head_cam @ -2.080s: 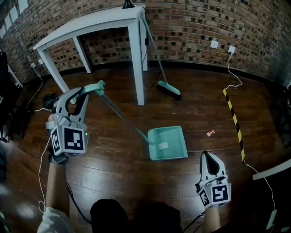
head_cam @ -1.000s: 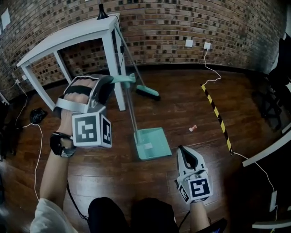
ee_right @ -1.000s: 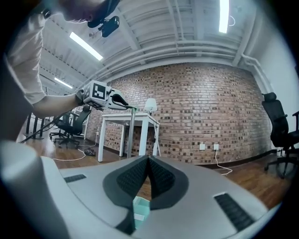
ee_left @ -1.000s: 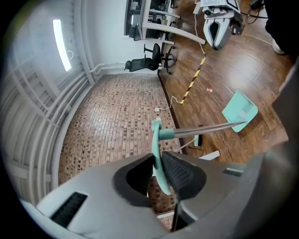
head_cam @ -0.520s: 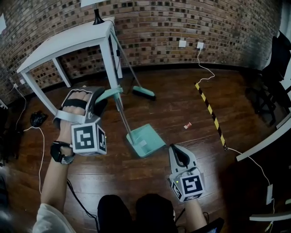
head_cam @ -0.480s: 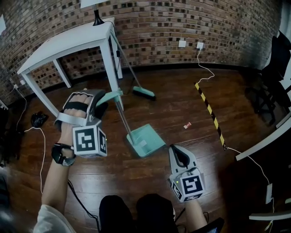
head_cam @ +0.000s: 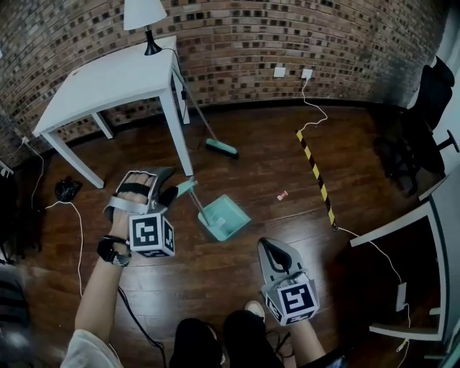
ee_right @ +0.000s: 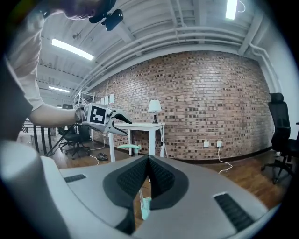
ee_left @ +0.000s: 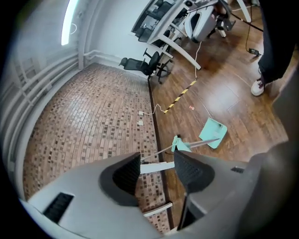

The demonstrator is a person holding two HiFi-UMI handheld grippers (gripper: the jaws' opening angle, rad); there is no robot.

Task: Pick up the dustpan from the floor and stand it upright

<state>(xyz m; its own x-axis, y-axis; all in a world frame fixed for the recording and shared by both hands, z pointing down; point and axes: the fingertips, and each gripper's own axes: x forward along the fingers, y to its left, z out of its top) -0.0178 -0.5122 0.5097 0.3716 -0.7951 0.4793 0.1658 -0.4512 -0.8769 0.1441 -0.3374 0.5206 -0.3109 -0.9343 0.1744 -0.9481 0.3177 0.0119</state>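
The teal dustpan [head_cam: 224, 218] stands on the wooden floor with its long handle [head_cam: 192, 198] rising upright, nothing holding it. My left gripper [head_cam: 171, 185] hovers just left of the handle's teal top grip [head_cam: 185, 188]. Its jaws have just been opening and stand wide, with nothing between them. In the left gripper view the gripper [ee_left: 156, 163] looks at the grip [ee_left: 180, 143] and pan [ee_left: 213, 132] beyond the fingertips. My right gripper [head_cam: 269, 249] is shut and empty, nearer me, to the right of the pan. The right gripper view [ee_right: 148, 161] shows the grip [ee_right: 128, 147] standing ahead.
A white table [head_cam: 108, 79] with a lamp [head_cam: 144, 14] stands by the brick wall, and a broom [head_cam: 221, 149] leans on it. Yellow-black tape [head_cam: 315, 172], a small red scrap [head_cam: 282, 195] and cables lie on the floor. A white desk [head_cam: 402, 223] and black chair [head_cam: 424, 108] are at right.
The left gripper's jaws opened and let go of the dustpan's handle, then drew back a little; the dustpan stays standing. The right gripper rose. The whole view pulled up and away.
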